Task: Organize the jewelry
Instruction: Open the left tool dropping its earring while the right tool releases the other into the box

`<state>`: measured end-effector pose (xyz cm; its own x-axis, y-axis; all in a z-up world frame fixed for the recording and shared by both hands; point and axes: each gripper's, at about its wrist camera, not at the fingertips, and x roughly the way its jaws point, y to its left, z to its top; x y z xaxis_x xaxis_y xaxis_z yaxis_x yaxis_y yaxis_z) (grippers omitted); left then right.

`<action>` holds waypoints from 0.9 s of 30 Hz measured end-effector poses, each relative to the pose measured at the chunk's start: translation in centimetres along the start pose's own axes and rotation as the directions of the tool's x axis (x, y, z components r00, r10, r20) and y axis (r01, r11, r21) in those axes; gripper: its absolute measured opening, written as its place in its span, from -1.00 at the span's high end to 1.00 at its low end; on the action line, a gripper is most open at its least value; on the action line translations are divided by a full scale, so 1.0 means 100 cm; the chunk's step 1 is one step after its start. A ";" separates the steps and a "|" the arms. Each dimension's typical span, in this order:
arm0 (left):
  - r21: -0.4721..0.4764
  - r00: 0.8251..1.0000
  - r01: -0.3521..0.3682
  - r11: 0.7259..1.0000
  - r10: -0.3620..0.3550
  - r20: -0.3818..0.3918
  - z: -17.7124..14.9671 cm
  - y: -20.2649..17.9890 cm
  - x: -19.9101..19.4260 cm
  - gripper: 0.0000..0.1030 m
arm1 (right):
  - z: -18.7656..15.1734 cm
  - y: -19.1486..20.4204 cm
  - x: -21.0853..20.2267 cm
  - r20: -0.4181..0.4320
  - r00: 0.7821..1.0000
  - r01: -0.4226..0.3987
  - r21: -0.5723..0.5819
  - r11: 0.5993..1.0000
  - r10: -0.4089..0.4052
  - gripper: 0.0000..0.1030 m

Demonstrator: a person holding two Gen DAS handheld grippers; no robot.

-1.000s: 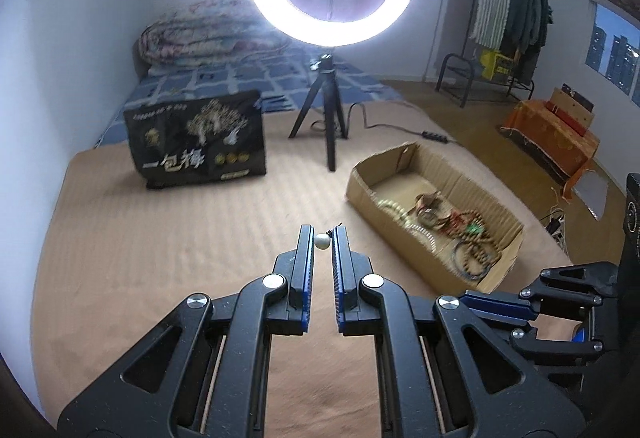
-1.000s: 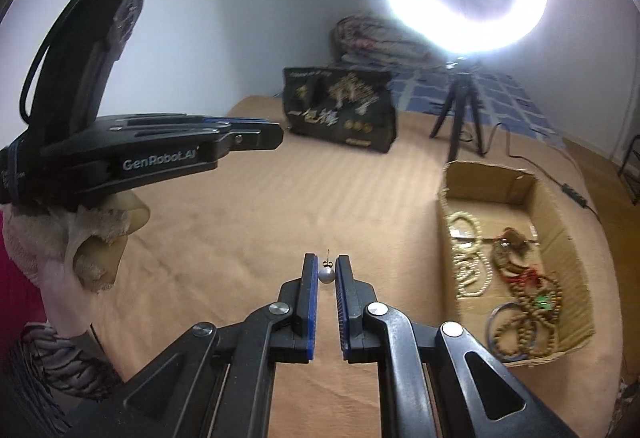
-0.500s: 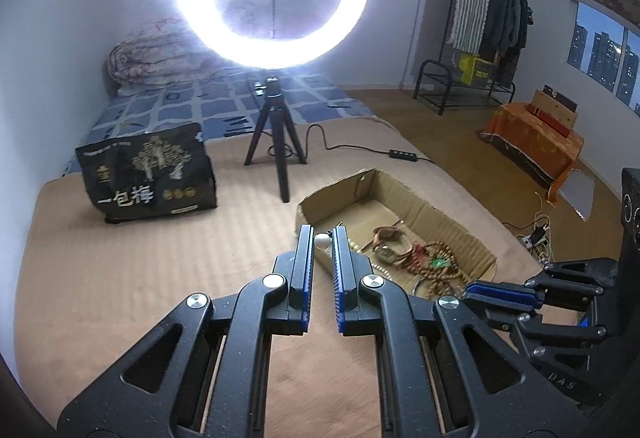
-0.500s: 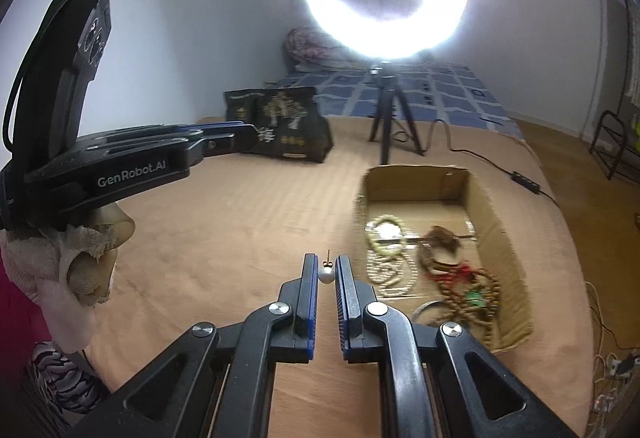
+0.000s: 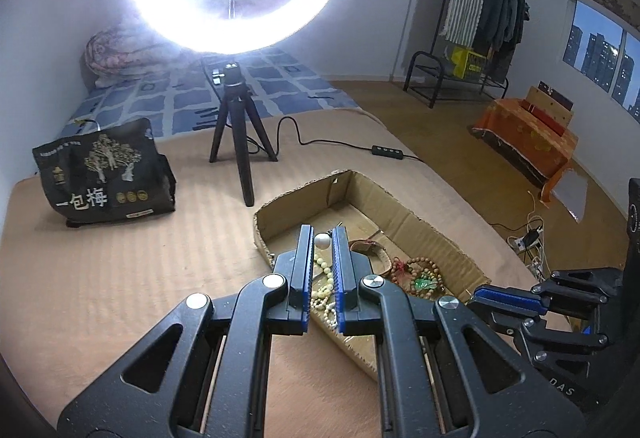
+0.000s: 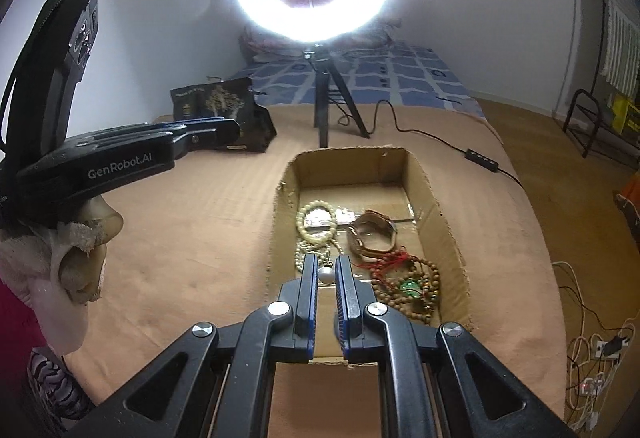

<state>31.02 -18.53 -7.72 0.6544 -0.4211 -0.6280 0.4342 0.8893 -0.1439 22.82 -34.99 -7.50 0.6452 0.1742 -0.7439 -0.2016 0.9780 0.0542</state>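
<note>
now each claw pinches a round pearl earring over corrugated cardboard box.

Readable on the black bag, left of the tripod: large white characters "一包梅". Printed in white along the left gripper body: "GenRobot.AI". Stamped on the right gripper casing: "DAS". Small gold print atop the bag illegible.
</note>
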 end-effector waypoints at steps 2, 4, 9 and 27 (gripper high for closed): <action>-0.003 1.000 0.002 1.000 -0.002 -0.005 0.001 -0.002 0.007 0.87 | 0.000 -0.003 0.003 -0.005 1.000 0.006 0.008 1.000 -0.006 0.88; -0.003 1.000 0.004 1.000 -0.004 -0.009 0.001 -0.005 0.013 0.87 | 0.001 -0.006 0.006 -0.009 1.000 0.011 0.016 1.000 -0.011 0.88; -0.003 1.000 0.006 1.000 -0.006 -0.022 0.000 -0.011 0.024 0.87 | 0.002 -0.013 0.010 -0.017 1.000 0.017 0.038 0.999 -0.016 0.87; -0.020 1.000 -0.005 1.000 0.005 -0.011 0.006 -0.013 0.027 0.86 | -0.001 -0.014 0.017 -0.029 0.999 0.020 0.036 0.999 -0.019 0.64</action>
<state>32.60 -20.90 -8.79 0.6494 -0.4149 -0.6372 0.4183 0.8948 -0.1563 24.15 -36.04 -8.87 0.6274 0.1519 -0.7637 -0.1615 0.9848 0.0631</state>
